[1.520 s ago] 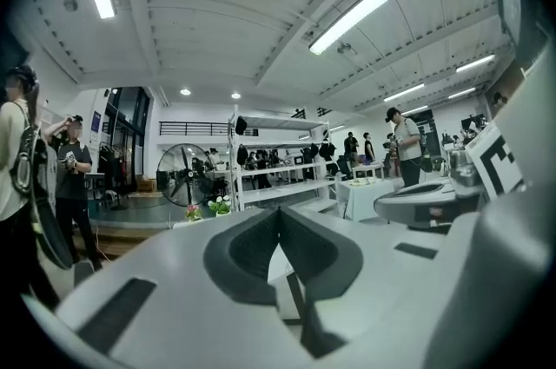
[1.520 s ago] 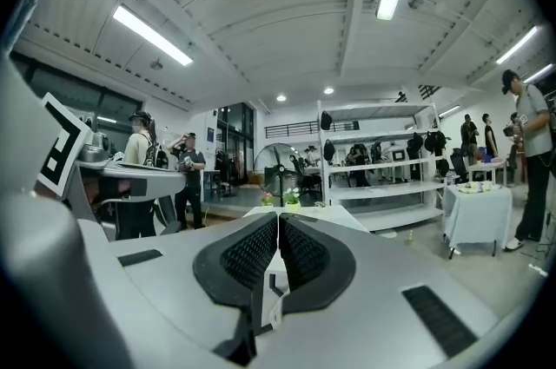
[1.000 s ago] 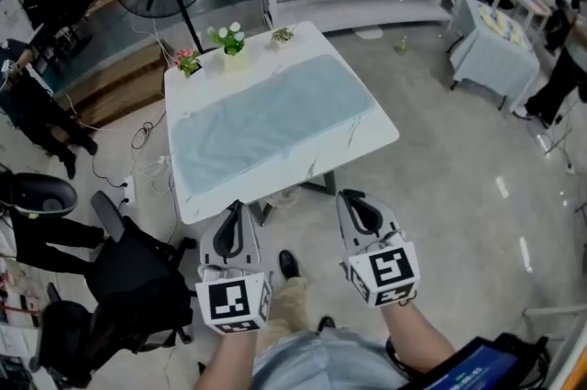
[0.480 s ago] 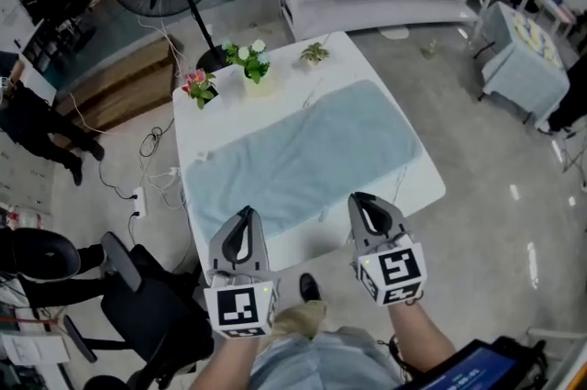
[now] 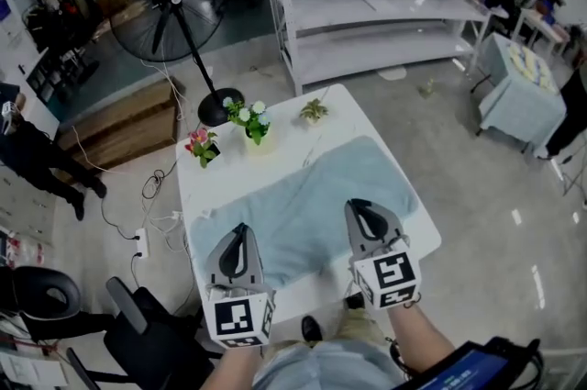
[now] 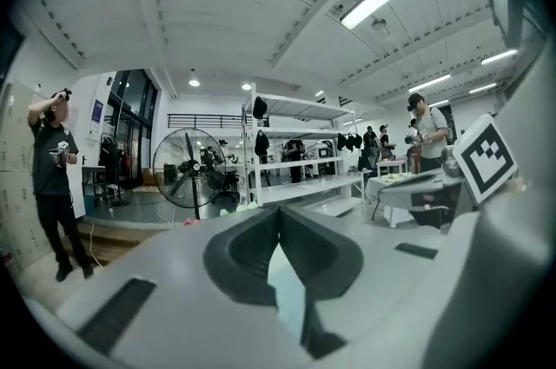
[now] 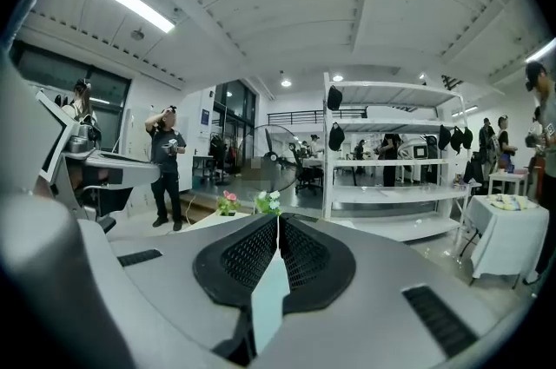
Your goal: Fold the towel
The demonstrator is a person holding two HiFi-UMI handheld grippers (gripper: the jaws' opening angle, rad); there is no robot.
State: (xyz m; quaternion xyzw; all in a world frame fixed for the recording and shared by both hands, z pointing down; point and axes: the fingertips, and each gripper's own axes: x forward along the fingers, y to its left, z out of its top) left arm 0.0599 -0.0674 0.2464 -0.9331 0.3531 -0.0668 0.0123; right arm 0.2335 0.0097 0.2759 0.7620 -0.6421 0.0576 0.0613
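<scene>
- Two claws, my left claw [image 5: 240, 230] and right claw [image 5: 359, 206], are each closed tip to tip, with nothing gripped.
- I see them side by side over the near part of the towel [image 5: 303, 195].
- That pale blue towel lies spread on the white surface [image 5: 284, 145], short of three small flower pots [image 5: 252, 120] at the far edge.

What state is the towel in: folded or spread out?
Spread out: the towel lies as one rumpled layer across the white table, no edge doubled over.
</scene>
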